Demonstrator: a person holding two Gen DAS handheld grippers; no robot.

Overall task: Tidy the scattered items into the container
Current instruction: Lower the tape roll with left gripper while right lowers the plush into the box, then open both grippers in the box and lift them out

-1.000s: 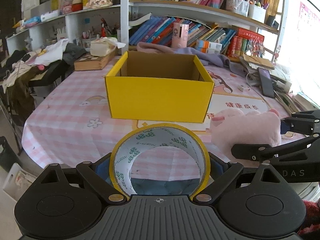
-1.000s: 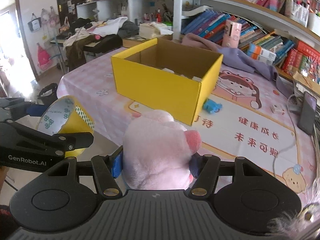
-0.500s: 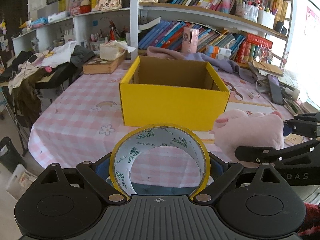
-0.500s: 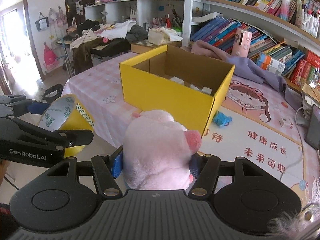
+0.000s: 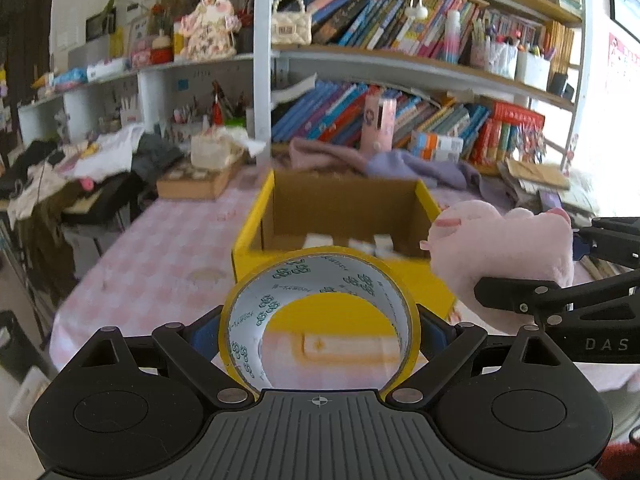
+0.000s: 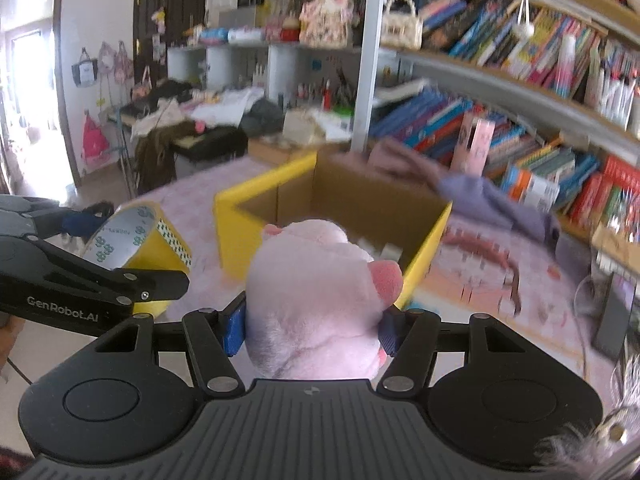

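My left gripper (image 5: 319, 332) is shut on a yellow tape roll (image 5: 256, 312), held in the air in front of the open yellow cardboard box (image 5: 256, 236). My right gripper (image 6: 312, 328) is shut on a pink plush pig (image 6: 316, 292), held just right of the tape roll and near the box's front right corner. The tape roll also shows at the left of the right wrist view (image 6: 156, 244), and the pig at the right of the left wrist view (image 5: 500, 252). The box (image 6: 236, 236) holds several small white items (image 5: 364, 245).
The box stands on a table with a pink checked cloth (image 5: 160, 256). A purple cloth (image 5: 416, 168) lies behind the box, in front of full bookshelves (image 5: 400, 120). A phone (image 6: 608, 316) and cable lie at the table's right side. A cluttered desk (image 5: 72, 168) stands far left.
Both grippers have risen and moved toward the box with their loads. The box's inside now shows from above. Both grips are unchanged.
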